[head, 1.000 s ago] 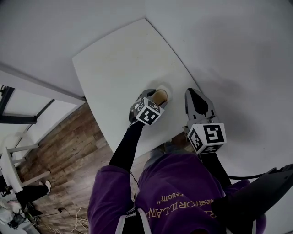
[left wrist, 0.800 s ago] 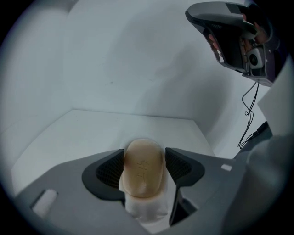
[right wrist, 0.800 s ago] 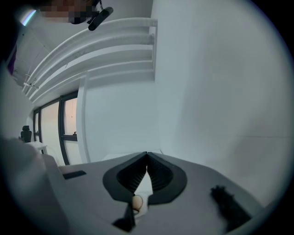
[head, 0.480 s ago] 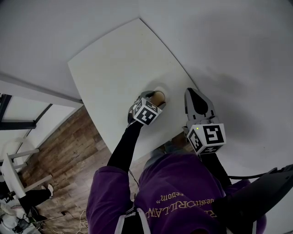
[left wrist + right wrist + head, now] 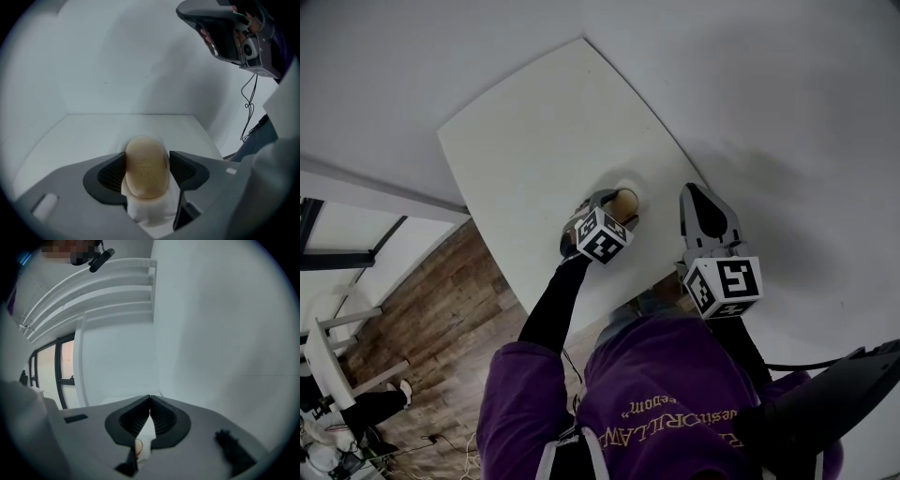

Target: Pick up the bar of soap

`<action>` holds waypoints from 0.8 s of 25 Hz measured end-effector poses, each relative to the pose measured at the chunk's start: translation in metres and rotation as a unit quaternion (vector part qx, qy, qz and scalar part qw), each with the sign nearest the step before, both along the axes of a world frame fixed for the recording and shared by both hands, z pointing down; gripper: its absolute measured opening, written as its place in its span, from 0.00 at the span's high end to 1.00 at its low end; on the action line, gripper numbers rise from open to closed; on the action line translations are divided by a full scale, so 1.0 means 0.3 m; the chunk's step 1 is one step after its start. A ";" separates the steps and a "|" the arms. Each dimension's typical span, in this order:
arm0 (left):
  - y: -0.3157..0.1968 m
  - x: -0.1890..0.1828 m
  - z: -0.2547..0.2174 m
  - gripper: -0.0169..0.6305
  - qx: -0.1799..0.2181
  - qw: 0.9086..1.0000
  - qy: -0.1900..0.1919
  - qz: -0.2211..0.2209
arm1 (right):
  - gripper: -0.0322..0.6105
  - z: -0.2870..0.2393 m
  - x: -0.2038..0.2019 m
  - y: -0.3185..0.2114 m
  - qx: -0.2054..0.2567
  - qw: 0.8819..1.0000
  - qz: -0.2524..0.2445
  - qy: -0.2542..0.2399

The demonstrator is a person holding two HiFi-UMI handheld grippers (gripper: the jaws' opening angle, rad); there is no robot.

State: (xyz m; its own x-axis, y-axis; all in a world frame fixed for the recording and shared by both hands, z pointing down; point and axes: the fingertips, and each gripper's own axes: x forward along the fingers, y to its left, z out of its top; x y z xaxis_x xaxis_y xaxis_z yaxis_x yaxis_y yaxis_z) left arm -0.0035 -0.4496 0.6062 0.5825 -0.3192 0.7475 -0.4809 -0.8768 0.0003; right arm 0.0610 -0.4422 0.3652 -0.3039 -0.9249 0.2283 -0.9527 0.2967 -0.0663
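Counter (image 5: 534, 141): matte white, smooth, rounded far corner; wood-plank floor (image 5: 441, 291) beside it.

Bar of soap (image 5: 146, 168): tan, oval, domed top with a faint embossed mark, waxy sheen. It is near the counter's near edge, over a white pad (image 5: 151, 213) of soft outline. Cannot tell whether it is lifted off the pad.

Left hand-held gripper (image 5: 615, 208): grey matte shell with dark ribbed pads, clenched on the soap, one pad against each long side.

Right hand-held gripper (image 5: 150, 401): same build, jaws closed tip to tip with nothing between. It is held just beside the left one, off the counter's edge.
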 end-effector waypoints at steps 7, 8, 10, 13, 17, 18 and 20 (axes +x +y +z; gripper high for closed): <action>0.002 0.006 -0.009 0.55 -0.024 0.999 0.030 -0.027 | 0.94 0.002 0.006 -0.005 0.001 1.000 0.004 0.000; 0.004 0.004 -0.010 0.55 -0.025 0.999 0.033 -0.030 | 0.94 0.001 0.007 -0.003 0.002 1.000 0.005 0.000; 0.006 0.002 -0.018 0.55 -0.021 0.998 0.041 -0.035 | 0.94 -0.002 0.008 -0.002 0.003 1.000 0.004 0.001; -0.005 -0.012 -0.041 0.55 -0.006 0.997 0.055 -0.059 | 0.94 -0.005 0.007 -0.007 0.004 1.000 0.001 0.002; -0.013 -0.043 -0.111 0.55 0.030 0.992 0.078 -0.089 | 0.94 -0.012 -0.010 -0.013 0.007 1.000 -0.008 0.002; -0.015 -0.054 -0.136 0.55 0.042 0.990 0.086 -0.099 | 0.94 -0.014 -0.017 -0.015 0.008 1.000 -0.012 0.001; -0.021 -0.079 -0.195 0.55 0.067 0.985 0.103 -0.125 | 0.94 -0.017 -0.033 -0.018 0.010 1.000 -0.020 -0.001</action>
